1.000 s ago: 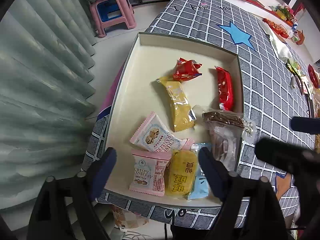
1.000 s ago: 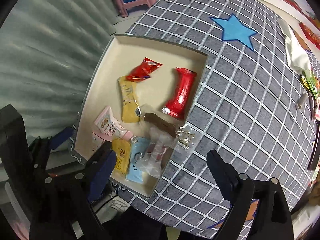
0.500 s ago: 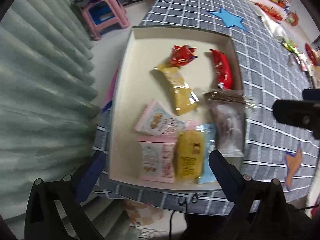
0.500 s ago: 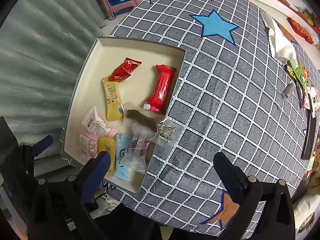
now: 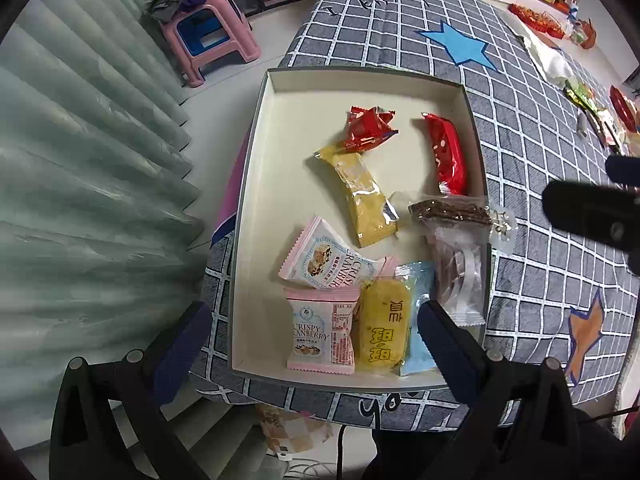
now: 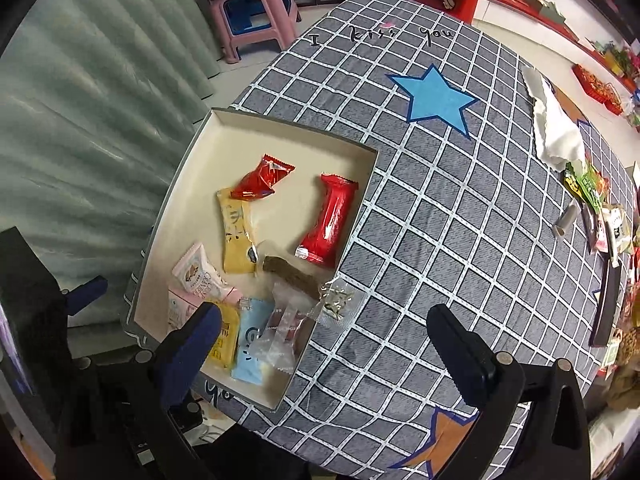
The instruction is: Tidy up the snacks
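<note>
A shallow cream box (image 5: 280, 128) (image 6: 224, 136) sits at the near left corner of the grey checked tablecloth. It holds several snack packets: two red ones (image 5: 448, 152) (image 6: 330, 220), a long yellow one (image 5: 362, 196), two pink cranberry packs (image 5: 320, 328), a yellow cake (image 5: 384, 324) and a blue pack. A clear packet with a brown bar (image 5: 456, 216) (image 6: 296, 276) lies over the box's right rim. My left gripper (image 5: 312, 344) is open above the box's near edge. My right gripper (image 6: 320, 344) is open and empty above the box's near right corner.
More snack packets (image 6: 600, 208) and a white cloth (image 6: 554, 128) lie at the table's far right. A pink stool (image 5: 208, 36) stands on the floor beyond the table. Green curtains hang at the left. A blue star (image 6: 434, 98) is printed on the cloth.
Both grippers have drawn back and up from the box, so more of the table shows. The snacks have not moved.
</note>
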Tool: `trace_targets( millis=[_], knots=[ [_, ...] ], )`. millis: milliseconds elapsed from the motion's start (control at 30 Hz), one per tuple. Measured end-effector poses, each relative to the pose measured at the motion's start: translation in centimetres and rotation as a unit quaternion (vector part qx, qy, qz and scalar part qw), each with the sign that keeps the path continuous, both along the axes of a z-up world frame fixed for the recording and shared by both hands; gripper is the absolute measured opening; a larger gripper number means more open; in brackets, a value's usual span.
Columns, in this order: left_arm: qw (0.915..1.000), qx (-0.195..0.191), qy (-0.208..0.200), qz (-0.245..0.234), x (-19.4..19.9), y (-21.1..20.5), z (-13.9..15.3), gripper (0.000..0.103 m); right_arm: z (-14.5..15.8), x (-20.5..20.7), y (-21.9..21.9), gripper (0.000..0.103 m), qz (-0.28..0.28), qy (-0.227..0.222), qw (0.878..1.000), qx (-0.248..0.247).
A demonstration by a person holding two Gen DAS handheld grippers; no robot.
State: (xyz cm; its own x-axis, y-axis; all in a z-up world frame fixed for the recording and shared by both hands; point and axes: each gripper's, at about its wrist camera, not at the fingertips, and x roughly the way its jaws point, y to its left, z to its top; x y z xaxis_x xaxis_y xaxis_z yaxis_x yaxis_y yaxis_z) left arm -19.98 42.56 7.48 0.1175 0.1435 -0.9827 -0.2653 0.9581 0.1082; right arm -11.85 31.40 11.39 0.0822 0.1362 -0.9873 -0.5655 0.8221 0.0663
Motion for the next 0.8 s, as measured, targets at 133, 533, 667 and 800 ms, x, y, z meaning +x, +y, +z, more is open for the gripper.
trace_targets(
  millis=[133, 533, 667, 800],
  knots=[
    [1.0000, 0.000, -0.001, 0.006, -0.35, -0.03, 0.08, 0.103, -0.29, -0.17, 0.12, 0.103, 0.006, 0.004, 1.000, -0.004],
    [0.9998, 0.003, 0.001, 0.018, -0.67, 0.10, 0.13, 0.103, -0.69, -0.72, 0.76, 0.103, 0.018, 0.010, 1.000, -0.008],
    [0.9999, 0.005, 0.003, 0.012, -0.45, -0.27, 0.10, 0.103, -0.62, -0.73, 0.68, 0.103, 0.015, 0.010, 1.000, -0.007],
    [1.0000, 0.005, 0.004, 0.008, -0.35, -0.50, 0.03, 0.103, -0.63, -0.57, 0.65, 0.103, 0.007, 0.011, 1.000, -0.004]
  ],
)
